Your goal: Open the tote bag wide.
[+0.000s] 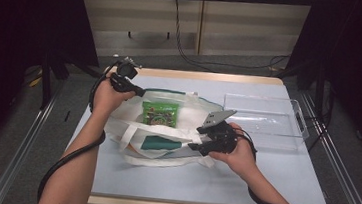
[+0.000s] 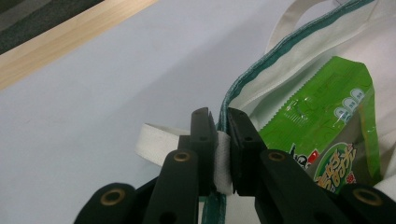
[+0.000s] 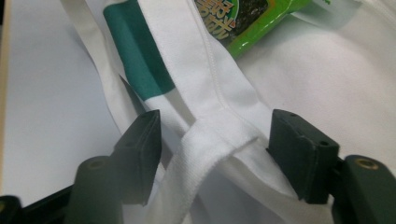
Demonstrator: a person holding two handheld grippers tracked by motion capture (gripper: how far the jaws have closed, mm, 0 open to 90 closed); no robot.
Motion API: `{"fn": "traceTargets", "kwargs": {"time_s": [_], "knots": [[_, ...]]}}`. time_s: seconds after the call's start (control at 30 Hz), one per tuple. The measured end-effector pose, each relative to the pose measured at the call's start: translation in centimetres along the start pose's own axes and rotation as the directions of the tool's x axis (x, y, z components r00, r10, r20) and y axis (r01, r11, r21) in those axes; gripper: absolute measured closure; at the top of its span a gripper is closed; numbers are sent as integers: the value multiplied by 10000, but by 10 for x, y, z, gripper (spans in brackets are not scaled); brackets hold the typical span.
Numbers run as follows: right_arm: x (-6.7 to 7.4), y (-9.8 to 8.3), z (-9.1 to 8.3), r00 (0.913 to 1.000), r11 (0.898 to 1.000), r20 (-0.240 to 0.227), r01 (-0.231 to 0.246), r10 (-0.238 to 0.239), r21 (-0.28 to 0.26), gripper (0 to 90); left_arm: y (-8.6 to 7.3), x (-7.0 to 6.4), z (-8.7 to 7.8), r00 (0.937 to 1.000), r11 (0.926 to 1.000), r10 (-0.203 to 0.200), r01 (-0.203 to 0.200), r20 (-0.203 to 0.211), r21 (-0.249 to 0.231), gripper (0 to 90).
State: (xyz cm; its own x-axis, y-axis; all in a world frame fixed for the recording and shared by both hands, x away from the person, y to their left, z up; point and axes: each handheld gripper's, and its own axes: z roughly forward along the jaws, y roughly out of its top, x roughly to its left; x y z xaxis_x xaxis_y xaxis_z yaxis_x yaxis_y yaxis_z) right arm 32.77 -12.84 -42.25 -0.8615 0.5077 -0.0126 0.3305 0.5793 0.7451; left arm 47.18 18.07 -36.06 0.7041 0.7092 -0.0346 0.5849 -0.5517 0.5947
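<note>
A white tote bag (image 1: pixel 166 130) with green trim lies flat on the blue-grey table (image 1: pixel 282 182), its mouth turned toward the far edge. All places below are given from this bag.

At the bag's far left corner, the left gripper (image 1: pixel 137 91) is clamped on the rim: in the left gripper view its jaws stand narrow, pressing a fold of white strap and the green-edged hem (image 2: pixel 223 154) between them. The left hand (image 1: pixel 106 97) sits just outside that corner.

A green snack packet (image 1: pixel 160 113) lies in the bag's open mouth, just right of the clamped hem and touching the cloth around it. In the left gripper view the packet (image 2: pixel 327 126) lies right beside the jaws, apart from them.

At the bag's near right side, the right gripper (image 1: pixel 200 140) is low over the cloth, with the right hand (image 1: pixel 232 152) behind it. In the right gripper view its jaws stand wide, one on each side of the place where a white handle strap (image 3: pixel 205 140) is sewn to the bag; the pads do not press on it. The packet's lower corner (image 3: pixel 243 28) lies beyond those jaws, well clear of them.

To the right of the bag, just beyond the right hand, a clear plastic tray (image 1: pixel 299 126) stands on the table.
</note>
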Motion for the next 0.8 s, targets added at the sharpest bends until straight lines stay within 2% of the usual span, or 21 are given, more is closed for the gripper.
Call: {"fn": "traceTargets", "kwargs": {"time_s": [0.07,0.1,0.17,0.23,0.27,0.3,0.4,0.43,0.5,0.6,0.63,0.67,0.7,0.73,0.77,0.8], "knots": [[-2,-2,2,10000,9999,78,43,-44,133,468,0,0,0,9998,9999,-115,114,136,45,823],[-4,-2,3,10000,9998,23,-10,9,219,508,0,0,0,9999,9999,-117,116,68,27,823],[-5,-3,3,9999,9988,-73,-116,120,482,590,0,1,1,9998,9996,199,-197,-82,203,821],[-7,-3,4,9992,9977,-232,-314,328,599,665,0,0,2,9994,9991,299,-294,-166,308,821],[-7,-3,4,9989,9974,-296,-332,351,638,691,0,-2,3,9999,10000,-11,13,-168,99,822],[-8,-4,4,9988,9968,-310,-354,377,718,718,0,-1,2,9996,9993,239,-235,-166,281,822],[-9,-5,4,9960,9950,-605,-617,665,791,770,-1,0,2,9995,9996,231,-228,-230,145,824],[-8,-5,4,9957,9938,-596,-658,713,899,782,-1,1,2,9994,9996,260,-257,-237,118,826],[-7,-7,4,9927,9931,-890,-727,809,917,796,-1,2,3,9994,9998,208,-206,-267,81,829],[-7,-11,3,9885,9919,-1171,-850,958,940,803,0,2,5,9995,9997,-233,230,-208,-126,831],[-6,-12,3,9863,9912,-1295,-904,1026,966,805,0,4,5,9997,9999,-145,144,-192,-61,832],[-5,-13,2,9863,9916,-1327,-856,982,975,806,1,3,6,9991,9991,-356,351,-231,-222,832],[-4,-14,2,9857,9911,-1342,-895,1024,986,806,2,5,5,9998,10000,-77,78,-200,55,832],[-4,-15,2,9860,9916,-1383,-795,932,1016,807,2,4,8,9992,9995,-263,258,-303,-171,833],[-4,-16,2,9838,9907,-1465,-888,1035,1035,807,3,5,8,9996,10000,-26,28,-294,48,833],[-4,-16,2,9832,9905,-1498,-890,1041,1044,808,4,4,10,9991,9998,-203,201,-383,-57,833]]}}
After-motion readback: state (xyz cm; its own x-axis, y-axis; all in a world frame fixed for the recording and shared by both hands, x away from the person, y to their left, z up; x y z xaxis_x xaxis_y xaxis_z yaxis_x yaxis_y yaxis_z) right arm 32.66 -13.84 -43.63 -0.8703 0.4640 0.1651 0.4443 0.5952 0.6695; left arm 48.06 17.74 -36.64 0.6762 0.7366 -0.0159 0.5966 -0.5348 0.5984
